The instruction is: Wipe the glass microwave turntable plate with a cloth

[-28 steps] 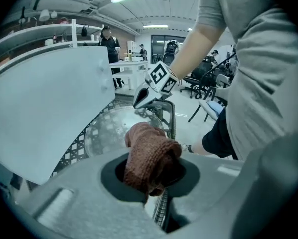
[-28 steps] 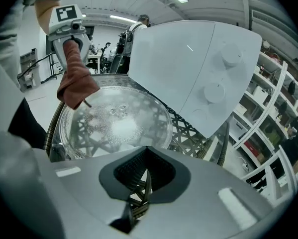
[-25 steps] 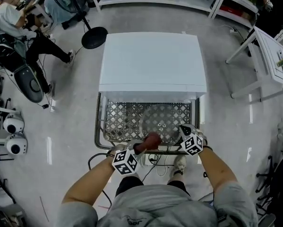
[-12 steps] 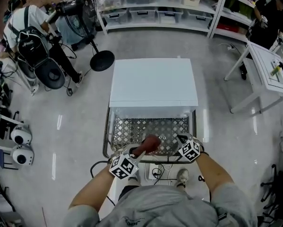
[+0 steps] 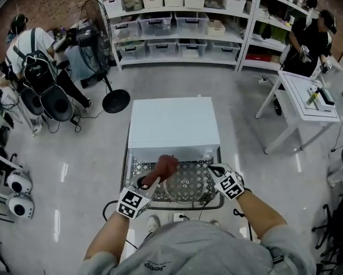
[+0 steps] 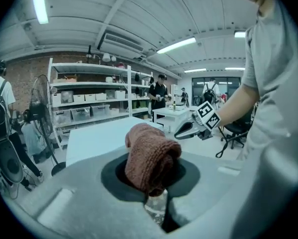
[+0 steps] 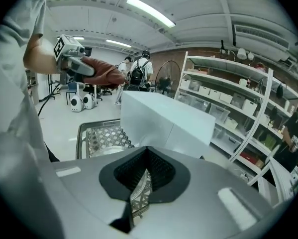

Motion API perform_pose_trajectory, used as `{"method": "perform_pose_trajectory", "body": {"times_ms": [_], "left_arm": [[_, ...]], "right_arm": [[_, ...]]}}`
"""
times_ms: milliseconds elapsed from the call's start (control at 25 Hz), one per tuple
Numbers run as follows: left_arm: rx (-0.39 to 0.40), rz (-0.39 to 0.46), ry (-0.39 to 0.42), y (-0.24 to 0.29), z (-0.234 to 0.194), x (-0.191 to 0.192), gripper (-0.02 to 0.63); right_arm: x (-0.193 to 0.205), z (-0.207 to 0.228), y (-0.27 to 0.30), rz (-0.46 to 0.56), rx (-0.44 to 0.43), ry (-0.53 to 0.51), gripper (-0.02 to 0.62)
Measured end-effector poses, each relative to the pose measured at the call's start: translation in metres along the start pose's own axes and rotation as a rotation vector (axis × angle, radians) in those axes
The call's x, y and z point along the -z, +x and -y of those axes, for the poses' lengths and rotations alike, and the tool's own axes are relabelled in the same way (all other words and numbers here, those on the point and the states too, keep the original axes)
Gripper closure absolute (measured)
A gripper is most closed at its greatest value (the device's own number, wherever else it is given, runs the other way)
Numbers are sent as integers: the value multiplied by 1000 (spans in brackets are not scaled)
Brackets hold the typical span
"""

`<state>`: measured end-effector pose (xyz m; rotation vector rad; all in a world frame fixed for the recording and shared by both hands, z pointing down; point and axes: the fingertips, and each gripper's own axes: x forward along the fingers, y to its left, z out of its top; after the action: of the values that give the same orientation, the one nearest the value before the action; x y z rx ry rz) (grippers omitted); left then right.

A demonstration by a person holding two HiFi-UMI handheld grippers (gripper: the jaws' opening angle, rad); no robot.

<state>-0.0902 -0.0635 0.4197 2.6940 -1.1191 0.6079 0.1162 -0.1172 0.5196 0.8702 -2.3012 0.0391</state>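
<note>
- Plate [image 5: 185, 187]: clear glass disc, lying over the lattice bottom of a wire basket [image 5: 127, 173], towards its right half; the lattice shows through the glass.
- Surface: the basket stands on a pale, glossy floor [image 5: 74, 153], directly in front of a white microwave [image 5: 174, 122], whose flat top faces the head camera.
- Room: white shelving [image 5: 240, 36] runs along the far wall; a brick wall shows behind it at upper left. A pedestal fan [image 5: 99, 22] stands at left beside a seated person [image 5: 31, 47]. A white worktop [image 5: 300, 99] stands at right, with a second person [image 5: 311, 33] next to it.
- Containers: the basket holds the plate only. Bins [image 5: 185, 20] fill the shelves; their contents cannot be made out.
- Cloth [image 5: 163, 166]: brown knitted roll, raised above the basket's near left part, just beside the plate.
- Left gripper [image 5: 150, 182]: jaws clamped on the lower end of the cloth, which stands up out of them.
- Right gripper [image 5: 213, 169]: jaws pinched on the plate's right rim; the glass edge shows between them in the right gripper view.
</note>
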Motion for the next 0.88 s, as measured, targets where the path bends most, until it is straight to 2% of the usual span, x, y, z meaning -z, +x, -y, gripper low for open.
{"method": "perform_pose_trajectory", "body": {"times_ms": [280, 560, 880], "left_arm": [[-63, 205, -92, -25, -17, -66, 551], [-81, 377, -151, -51, -19, -116, 551], [-69, 516, -243, -70, -31, -145, 551]], "right_arm": [[-77, 37, -71, 148, 56, 60, 589], [-128, 60, -132, 301, 102, 115, 589], [-172, 77, -167, 502, 92, 292, 589]]}}
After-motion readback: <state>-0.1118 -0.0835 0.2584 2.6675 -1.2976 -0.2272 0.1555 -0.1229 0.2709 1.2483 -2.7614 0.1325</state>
